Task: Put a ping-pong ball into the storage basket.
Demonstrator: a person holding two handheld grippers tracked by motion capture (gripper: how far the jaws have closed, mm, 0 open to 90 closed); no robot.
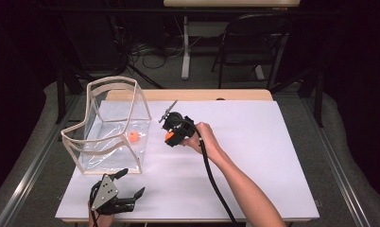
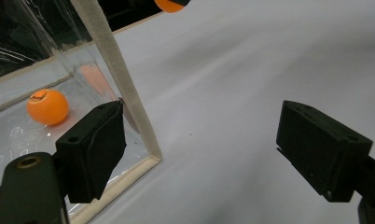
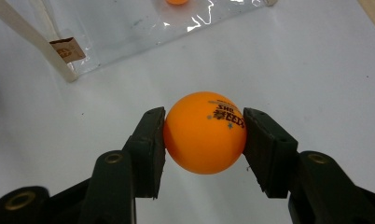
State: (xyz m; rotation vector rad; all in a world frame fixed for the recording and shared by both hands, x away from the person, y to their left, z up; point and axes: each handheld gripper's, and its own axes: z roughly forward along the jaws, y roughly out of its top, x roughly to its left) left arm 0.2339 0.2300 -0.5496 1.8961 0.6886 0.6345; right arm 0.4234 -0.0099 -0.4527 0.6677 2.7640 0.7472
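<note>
A clear plastic bag (image 1: pixel 110 125) with beige trim stands open on the left of the white table (image 1: pixel 254 156). One orange ping-pong ball (image 1: pixel 133 137) lies inside it on the bottom. Just right of the bag, my right gripper (image 1: pixel 171 137) hovers above the table, shut on a second orange ball (image 3: pixel 205 132) with black print, one pad on each side. My left gripper (image 1: pixel 133 182) rests near the table's front left edge, open wide, nothing between its pads. The bag's near corner trim (image 2: pixel 122 84) rises beside its left pad (image 2: pixel 92 149), and the ball inside the bag (image 2: pixel 47 106) shows through the plastic.
A small brown tag (image 3: pixel 66 49) hangs on the bag's trim. The white table surface stretches to the right and front of the bag. A folding chair (image 1: pixel 254 42) and a table leg (image 1: pixel 185 47) stand on the floor beyond the far edge.
</note>
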